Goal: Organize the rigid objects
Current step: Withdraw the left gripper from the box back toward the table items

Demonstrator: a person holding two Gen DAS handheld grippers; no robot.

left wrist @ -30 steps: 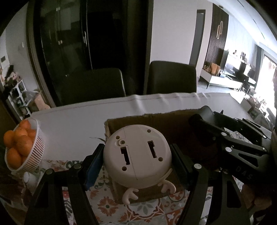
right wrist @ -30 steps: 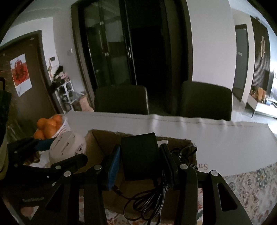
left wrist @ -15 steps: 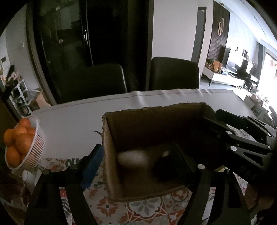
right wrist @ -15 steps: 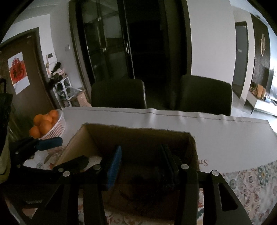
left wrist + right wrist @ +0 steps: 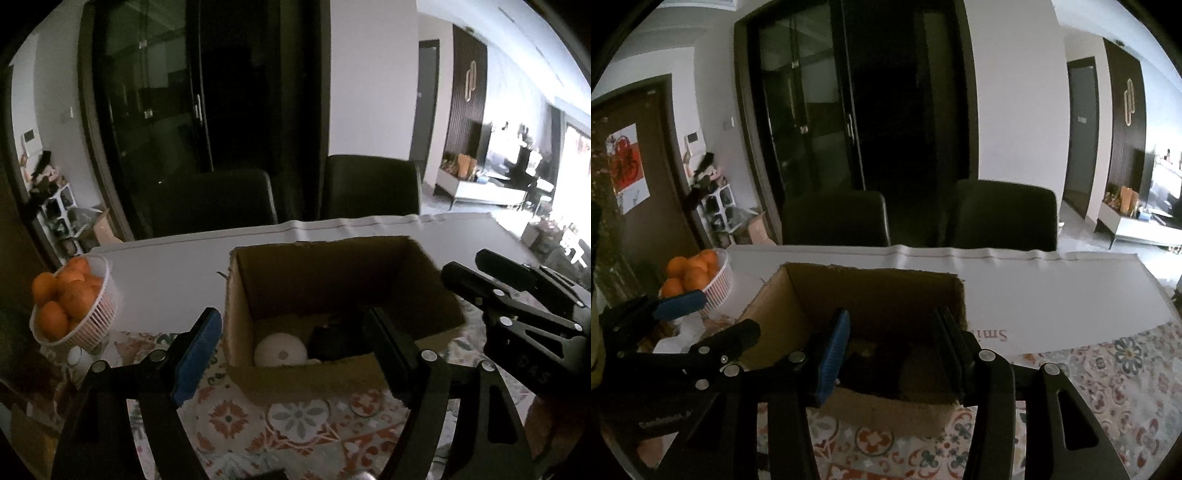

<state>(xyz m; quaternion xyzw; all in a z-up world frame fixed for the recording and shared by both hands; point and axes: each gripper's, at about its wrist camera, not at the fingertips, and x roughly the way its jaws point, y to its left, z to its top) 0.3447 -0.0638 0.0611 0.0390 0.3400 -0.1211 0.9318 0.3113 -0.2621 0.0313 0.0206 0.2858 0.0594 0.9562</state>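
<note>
An open cardboard box stands on the table; it also shows in the right wrist view. Inside it lie a round white device and a black power adapter, dark and hard to make out in the right wrist view. My left gripper is open and empty, held above the box's near wall. My right gripper is open and empty above the box's near side. The right gripper also shows at the right of the left wrist view.
A white basket of oranges stands at the table's left. A white cloth covers the far half of the table, a patterned cloth the near half. Two dark chairs stand behind the table.
Both grippers opened and let go: the white device and the black adapter with its cable dropped into the box. Both grippers have since drawn back and up.
</note>
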